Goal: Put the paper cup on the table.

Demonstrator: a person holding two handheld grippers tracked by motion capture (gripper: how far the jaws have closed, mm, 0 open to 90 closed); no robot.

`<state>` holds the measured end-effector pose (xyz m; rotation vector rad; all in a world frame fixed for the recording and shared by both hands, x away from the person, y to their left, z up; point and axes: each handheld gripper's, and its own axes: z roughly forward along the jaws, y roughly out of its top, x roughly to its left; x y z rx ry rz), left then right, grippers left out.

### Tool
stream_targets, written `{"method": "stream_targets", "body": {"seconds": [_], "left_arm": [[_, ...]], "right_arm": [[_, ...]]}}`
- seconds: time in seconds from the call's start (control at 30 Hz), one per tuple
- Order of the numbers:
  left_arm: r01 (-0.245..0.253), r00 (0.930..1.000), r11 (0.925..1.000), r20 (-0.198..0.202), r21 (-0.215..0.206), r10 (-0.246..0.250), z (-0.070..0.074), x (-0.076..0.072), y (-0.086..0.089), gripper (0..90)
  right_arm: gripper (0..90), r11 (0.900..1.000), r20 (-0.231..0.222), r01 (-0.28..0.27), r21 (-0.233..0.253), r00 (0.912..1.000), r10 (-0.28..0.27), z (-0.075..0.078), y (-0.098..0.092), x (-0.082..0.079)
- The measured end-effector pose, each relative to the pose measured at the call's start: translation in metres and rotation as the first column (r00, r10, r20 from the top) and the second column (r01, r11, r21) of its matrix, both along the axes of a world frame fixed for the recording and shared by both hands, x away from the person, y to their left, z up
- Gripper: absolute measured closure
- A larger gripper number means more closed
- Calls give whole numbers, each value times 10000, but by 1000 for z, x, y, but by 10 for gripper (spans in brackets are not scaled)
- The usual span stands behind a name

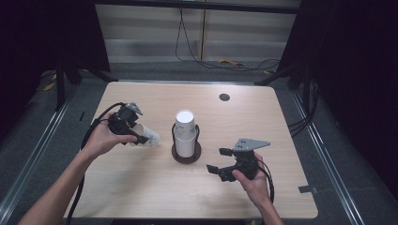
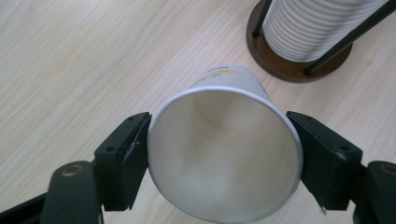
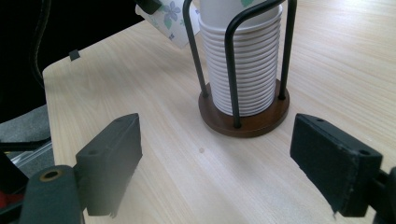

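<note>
The left gripper fingers clamp a paper cup lying sideways above the bench toward its left edge, beside the cup stack at centre, while the right gripper fingers stand wide apart, empty.

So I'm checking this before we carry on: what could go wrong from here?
The left gripper pinches the paper cup across its thin rim, so it may buckle or slip out. The cup is held on its side near the cup stack; swinging it could knock the stack or its holder. The right gripper is open beside the holder and could bump it.
</note>
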<state>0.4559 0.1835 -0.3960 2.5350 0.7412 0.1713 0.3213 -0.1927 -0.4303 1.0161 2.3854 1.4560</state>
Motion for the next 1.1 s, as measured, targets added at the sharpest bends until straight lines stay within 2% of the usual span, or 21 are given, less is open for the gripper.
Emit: {"method": "stream_targets", "body": {"seconds": [0.07,0.13,0.27,0.33,0.43,0.47,0.53,0.6,0.87,1.1], "left_arm": [[-119,9999,9999,-88,-5,119,-1,0,-2,250],[-71,9999,9997,-70,213,73,-1,3,-3,246],[-232,9993,9995,-278,229,239,-3,5,-6,243],[-60,9992,9982,-387,593,83,-4,6,-7,243],[-23,9988,9964,-489,842,64,-6,8,-8,242],[-42,9994,9935,-345,1140,82,-7,7,-10,240],[98,9995,9914,-315,1304,-57,-10,6,-13,235],[178,9989,9913,-456,1306,-119,-11,7,-17,234],[174,9989,9907,-464,1350,-112,-15,12,-26,230],[-86,9986,9933,-512,1154,145,-18,22,-32,225]], "right_arm": [[163,10000,-9,9,-23,10000,-9,0,0,0],[163,10000,-10,31,-17,10000,-31,0,-1,0],[163,10000,23,61,9,10000,-61,0,-2,0],[163,10000,17,58,19,10000,-58,0,-2,0],[163,10000,11,60,7,10000,-60,0,-2,0],[162,10000,21,64,0,10000,-64,0,-2,0],[161,9999,10,127,10,9999,-127,1,-2,0],[161,9998,-43,157,93,9999,-157,0,-3,1],[162,9999,-18,136,40,9999,-136,0,-3,0],[166,9996,-23,196,181,9998,-196,1,-4,0]]}}
